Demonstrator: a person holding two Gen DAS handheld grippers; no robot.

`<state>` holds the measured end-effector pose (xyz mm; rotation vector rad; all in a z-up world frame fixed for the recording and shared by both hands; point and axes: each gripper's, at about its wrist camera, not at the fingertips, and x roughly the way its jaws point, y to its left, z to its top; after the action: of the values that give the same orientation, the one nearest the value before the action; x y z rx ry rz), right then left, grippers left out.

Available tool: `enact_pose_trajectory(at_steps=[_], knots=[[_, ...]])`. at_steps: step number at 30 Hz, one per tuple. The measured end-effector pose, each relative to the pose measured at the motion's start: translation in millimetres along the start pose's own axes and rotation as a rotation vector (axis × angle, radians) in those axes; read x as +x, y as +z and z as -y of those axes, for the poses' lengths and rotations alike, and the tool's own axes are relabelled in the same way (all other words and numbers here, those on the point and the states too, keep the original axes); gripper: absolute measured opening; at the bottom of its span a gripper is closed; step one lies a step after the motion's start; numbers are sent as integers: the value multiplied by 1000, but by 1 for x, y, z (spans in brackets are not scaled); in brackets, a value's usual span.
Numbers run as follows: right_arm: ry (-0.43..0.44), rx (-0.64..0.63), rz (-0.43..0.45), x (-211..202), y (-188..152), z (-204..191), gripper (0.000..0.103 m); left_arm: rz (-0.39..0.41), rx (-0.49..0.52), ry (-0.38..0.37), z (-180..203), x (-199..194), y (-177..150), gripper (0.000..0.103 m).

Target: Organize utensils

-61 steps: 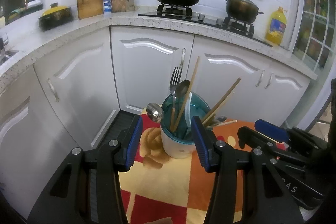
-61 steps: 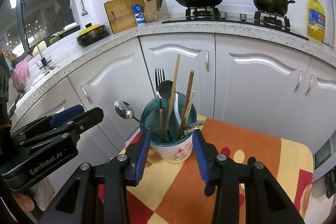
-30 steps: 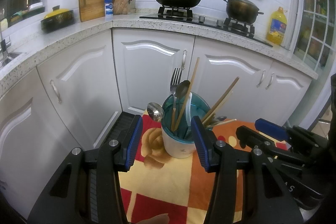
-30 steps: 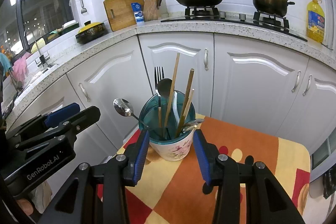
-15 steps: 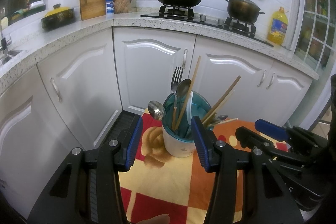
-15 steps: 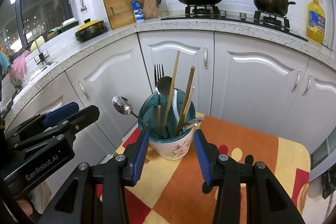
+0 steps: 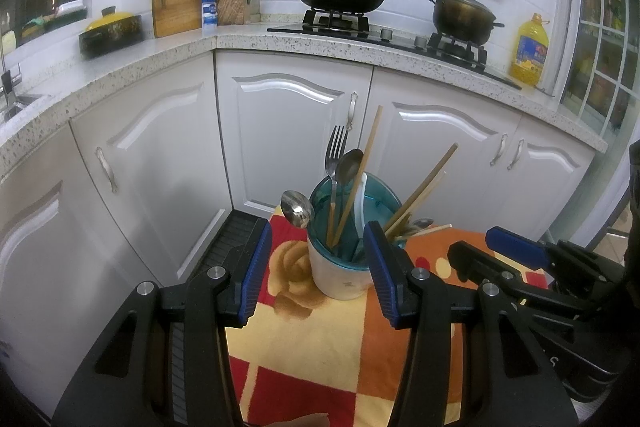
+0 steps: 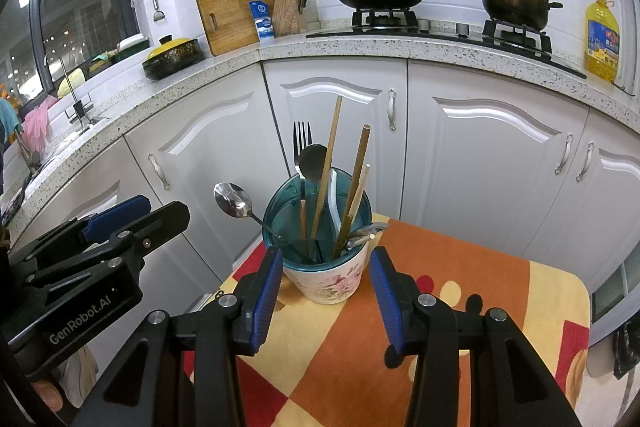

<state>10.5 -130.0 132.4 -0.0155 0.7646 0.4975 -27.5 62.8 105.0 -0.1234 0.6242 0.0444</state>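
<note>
at the far edge of the patterned tablecloth [image 8: 460,291] stood the utensil holder [image 8: 326,259], a floral cup with a teal insert, upright and near the cloth's cabinet-side border. from it rose a fork [image 8: 302,147], a dark spoon [image 8: 313,159], a silver spoon [image 8: 232,201] leaning out to the left, and several chopsticks [image 8: 330,163] whose long axes ran nearly vertical, fanning a little to the right. i held the right gripper [image 8: 324,297] spread wide and empty, its blue pads flanking the holder's base with the cup straight ahead between them, close but not touching. the left gripper [image 7: 316,275] was likewise wide and carrying nothing, with the holder dead ahead along its fingers. i judged both about equally near, and could not tell which was closer. any next grasp, i reckoned, would have to come from above along those upright handles. beyond stood the white cabinets [image 8: 336,123] and the countertop [image 8: 360,47].
</note>
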Motion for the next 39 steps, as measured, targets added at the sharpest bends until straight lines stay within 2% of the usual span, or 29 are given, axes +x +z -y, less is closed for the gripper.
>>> enact_pose_trajectory(at_steps=[39], knots=[[2,-12,-16,3,-2,-1,45,1,-7,6,3,1,-1,47]])
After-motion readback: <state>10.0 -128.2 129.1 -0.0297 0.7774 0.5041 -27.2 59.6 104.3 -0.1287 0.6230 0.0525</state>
